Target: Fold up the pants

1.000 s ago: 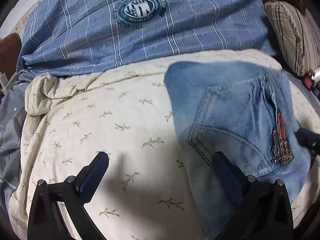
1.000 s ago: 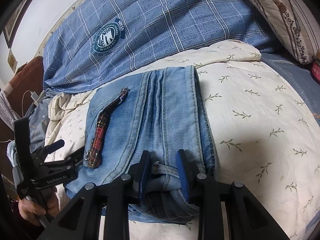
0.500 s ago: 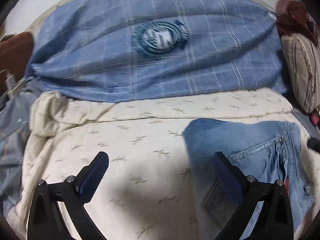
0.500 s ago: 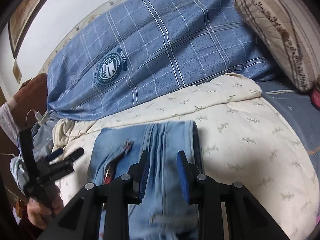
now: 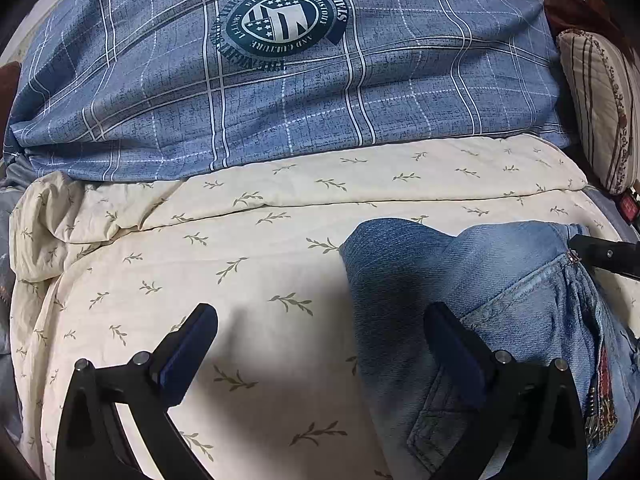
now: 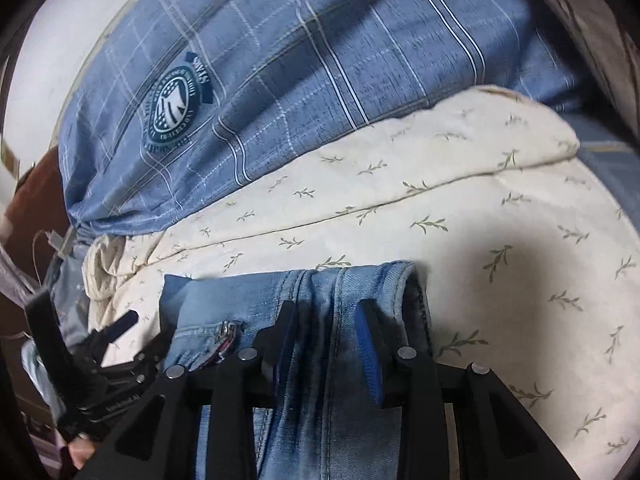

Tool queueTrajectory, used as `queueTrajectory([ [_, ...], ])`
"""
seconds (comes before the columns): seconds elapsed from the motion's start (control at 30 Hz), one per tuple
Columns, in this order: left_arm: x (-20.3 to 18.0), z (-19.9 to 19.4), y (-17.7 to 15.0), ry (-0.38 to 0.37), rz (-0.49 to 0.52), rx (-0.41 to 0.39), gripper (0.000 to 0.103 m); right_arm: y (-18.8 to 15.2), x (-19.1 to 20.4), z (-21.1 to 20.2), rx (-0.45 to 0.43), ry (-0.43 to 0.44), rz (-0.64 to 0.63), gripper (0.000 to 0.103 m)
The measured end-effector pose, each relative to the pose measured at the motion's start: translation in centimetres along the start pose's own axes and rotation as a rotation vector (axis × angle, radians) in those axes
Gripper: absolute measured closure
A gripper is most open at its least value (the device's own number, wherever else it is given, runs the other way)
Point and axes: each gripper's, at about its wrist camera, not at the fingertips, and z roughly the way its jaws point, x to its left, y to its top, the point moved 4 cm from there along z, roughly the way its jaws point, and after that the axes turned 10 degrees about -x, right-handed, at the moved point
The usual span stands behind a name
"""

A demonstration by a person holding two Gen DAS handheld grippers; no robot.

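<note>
Now your right gripper (image 6: 328,344) has just eased its narrow jaws apart, denim still between them, while your left gripper (image 5: 320,352) hangs wide and empty. Both have pulled back; the jeans (image 5: 480,280) lie folded on the cream bedspread (image 5: 240,240).

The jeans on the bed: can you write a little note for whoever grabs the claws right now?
Left claw: open wide, empty, over the cream leaf-print quilt, beside the jeans.
Right claw: jaws narrow and just opened a little, over the jeans' seam ridge; the blur hides whether the pads press on it.
Jeans: folded into a compact bundle lying on the quilt, in front of the blue plaid pillow.
Done: folding looks mostly finished.
Left: probably release, smooth the bundle, pull both claws away.
</note>
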Motion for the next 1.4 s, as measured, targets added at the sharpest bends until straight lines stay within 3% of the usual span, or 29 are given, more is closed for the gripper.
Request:
queueTrajectory([
  [0.13,0.6,-1.0,-0.3,-0.005,-0.032,0.02,0.0,-0.2,0.2,-1.5,-0.017,0.023,0.002,0.068],
  [0.17,0.9,-1.2,-0.4,-0.012,-0.05,0.023,0.0,-0.3,0.2,-2.0,-0.02,0.035,0.004,0.064],
  [0.2,1.2,-1.6,-0.5,-0.017,-0.069,0.025,0.0,-0.4,0.1,-2.6,-0.025,0.057,0.01,0.048],
  [0.27,2.0,-2.4,-0.7,-0.03,-0.11,0.026,0.0,-0.6,0.1,-3.9,-0.044,0.104,0.019,0.038],
  [0.4,2.4,-3.6,-1.5,-0.109,-0.172,0.063,0.0,-1.5,-0.6,-6.0,-0.042,0.109,-0.016,0.038],
  [0.5,2.3,-3.8,-2.5,-0.203,-0.217,0.119,0.0,-2.2,-2.1,-6.7,-0.005,0.14,0.037,0.038],
  [0.6,2.2,-3.8,-3.0,-0.236,-0.209,0.144,0.0,-2.5,-3.6,-7.5,0.007,0.176,0.08,0.038],
  [0.7,2.4,-3.7,-3.2,-0.303,-0.231,0.171,0.0,-3.0,-4.9,-7.6,0.069,0.264,0.16,0.038],
  [0.8,2.9,-3.2,-3.6,-0.372,-0.283,0.213,0.0,-3.7,-5.4,-7.3,0.13,0.295,0.183,0.038],
  [0.93,2.7,-3.1,-3.7,-0.429,-0.291,0.228,0.0,-4.5,-6.0,-6.9,0.199,0.281,0.179,0.038],
  [1.17,2.0,-2.9,-3.6,-0.477,-0.277,0.244,0.0,-5.5,-7.5,-6.7,0.261,0.361,0.254,0.037],
  [1.33,2.1,-3.1,-3.4,-0.616,-0.377,0.271,0.0,-6.2,-7.7,-6.6,0.3,0.42,0.287,0.036],
  [1.4,2.0,-3.0,-3.7,-0.619,-0.387,0.288,0.0,-6.6,-7.4,-6.5,0.323,0.428,0.276,0.036],
])
